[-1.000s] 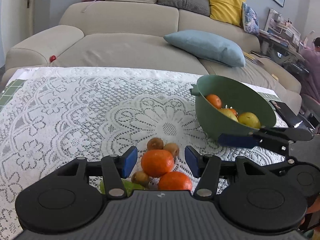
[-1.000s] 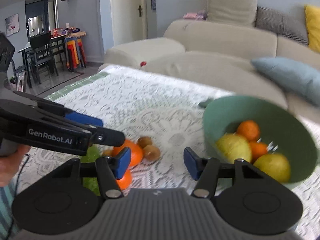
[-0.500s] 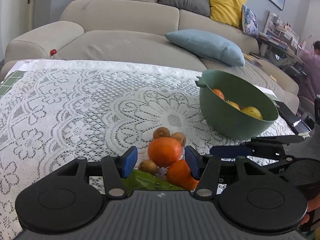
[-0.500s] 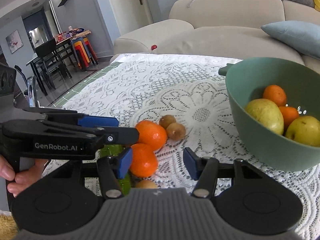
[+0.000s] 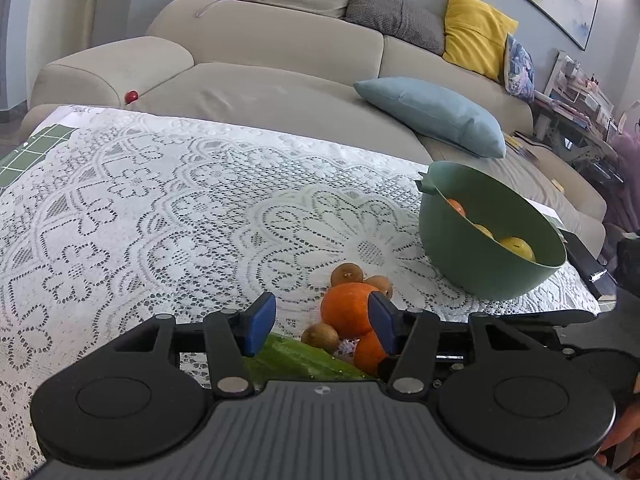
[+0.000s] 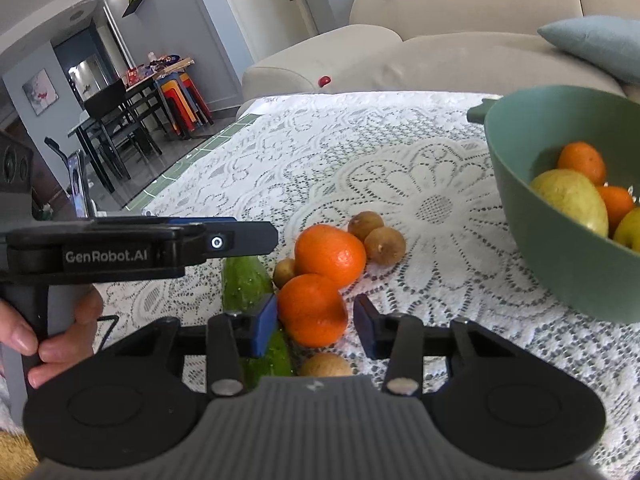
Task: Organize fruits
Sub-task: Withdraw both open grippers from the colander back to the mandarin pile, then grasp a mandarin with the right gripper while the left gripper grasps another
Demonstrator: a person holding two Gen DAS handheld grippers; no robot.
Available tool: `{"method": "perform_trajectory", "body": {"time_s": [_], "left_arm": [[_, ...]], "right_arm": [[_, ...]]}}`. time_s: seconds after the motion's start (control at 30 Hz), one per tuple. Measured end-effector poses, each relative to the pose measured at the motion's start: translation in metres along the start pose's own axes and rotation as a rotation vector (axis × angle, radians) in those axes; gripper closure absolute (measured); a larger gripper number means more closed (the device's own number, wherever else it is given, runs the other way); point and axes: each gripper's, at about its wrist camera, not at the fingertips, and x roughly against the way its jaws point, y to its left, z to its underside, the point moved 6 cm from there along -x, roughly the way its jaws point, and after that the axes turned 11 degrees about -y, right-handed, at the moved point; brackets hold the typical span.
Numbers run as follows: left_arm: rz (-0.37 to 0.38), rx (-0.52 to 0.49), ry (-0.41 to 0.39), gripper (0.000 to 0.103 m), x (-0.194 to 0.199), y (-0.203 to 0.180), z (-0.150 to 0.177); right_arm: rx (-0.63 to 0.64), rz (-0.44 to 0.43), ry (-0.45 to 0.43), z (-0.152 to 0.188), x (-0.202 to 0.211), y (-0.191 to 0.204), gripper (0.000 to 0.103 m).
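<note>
White lace covers the tabletop [image 5: 168,208], and on it we see a small heap of fruit: two oranges, a few brown kiwis and a green cucumber [image 6: 244,280] lying beside them. Our right gripper [image 6: 316,322] reaches down over the nearer orange [image 6: 312,310]. Its blue fingers [image 6: 264,322] flank that orange; they have just been closing, the left pad looks to be at the peel, while a sliver of gap shows at the right pad, so we do not count it as gripped yet. The farther orange [image 6: 330,250] sits just behind, touching it, with two kiwis [image 6: 378,234] at its far side, a third kiwi [image 6: 285,272] tucked between orange and cucumber, and a fourth [image 6: 326,365] close under the gripper.

Our left gripper [image 5: 322,322] hovers over the near end of the cucumber, its fingers [image 5: 260,322] about half apart and holding nothing; they have narrowed slightly. In its view the farther orange shows just past the right fingertip.

A green bowl [image 6: 560,264] stands to the right of the heap, apart from it, holding two oranges and yellow-green fruit. A beige sofa [image 5: 260,60] with a pale blue cushion [image 5: 432,114] lies beyond.
</note>
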Motion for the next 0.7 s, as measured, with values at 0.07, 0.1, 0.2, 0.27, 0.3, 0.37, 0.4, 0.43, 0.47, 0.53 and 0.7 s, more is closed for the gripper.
{"method": "perform_trajectory", "body": {"time_s": [0.07, 0.1, 0.2, 0.27, 0.3, 0.37, 0.4, 0.43, 0.47, 0.53, 0.7], "left_arm": [[0.012, -0.006, -0.002, 0.041, 0.001, -0.002, 0.0], [0.014, -0.008, -0.004, 0.041, 0.001, -0.003, 0.0], [0.016, -0.004, -0.006, 0.041, 0.001, -0.004, 0.0], [0.023, 0.004, 0.0, 0.041, 0.0, -0.004, 0.0], [0.029, 0.005, 0.002, 0.041, 0.0, -0.005, 0.0], [0.039, -0.003, 0.002, 0.041, 0.0, -0.007, 0.001], [0.044, -0.012, 0.003, 0.041, 0.0, -0.009, 0.001], [0.048, -0.018, 0.004, 0.041, -0.001, -0.01, 0.001], [0.053, -0.025, 0.008, 0.041, -0.002, -0.012, 0.002], [0.063, -0.041, 0.017, 0.041, -0.004, -0.016, 0.003], [0.056, -0.133, 0.029, 0.041, -0.015, -0.029, 0.005]], "right_arm": [[-0.055, -0.021, 0.011, 0.001, -0.002, -0.005, 0.061], [-0.078, -0.029, 0.016, 0.001, -0.003, -0.008, 0.061], [-0.131, -0.046, 0.022, 0.002, -0.004, -0.012, 0.065], [-0.12, -0.037, 0.024, 0.001, -0.002, -0.011, 0.065], [-0.104, -0.03, 0.023, -0.001, -0.001, -0.009, 0.065], [-0.062, 0.0, 0.027, -0.004, 0.002, -0.008, 0.066], [-0.03, 0.027, 0.029, -0.006, 0.004, -0.008, 0.066], [0.005, 0.051, 0.027, -0.007, 0.006, -0.008, 0.066], [0.037, 0.073, 0.025, -0.008, 0.008, -0.008, 0.066], [0.095, 0.12, 0.013, -0.012, 0.013, -0.011, 0.066], [0.184, 0.216, -0.005, -0.017, 0.016, -0.023, 0.066]]}}
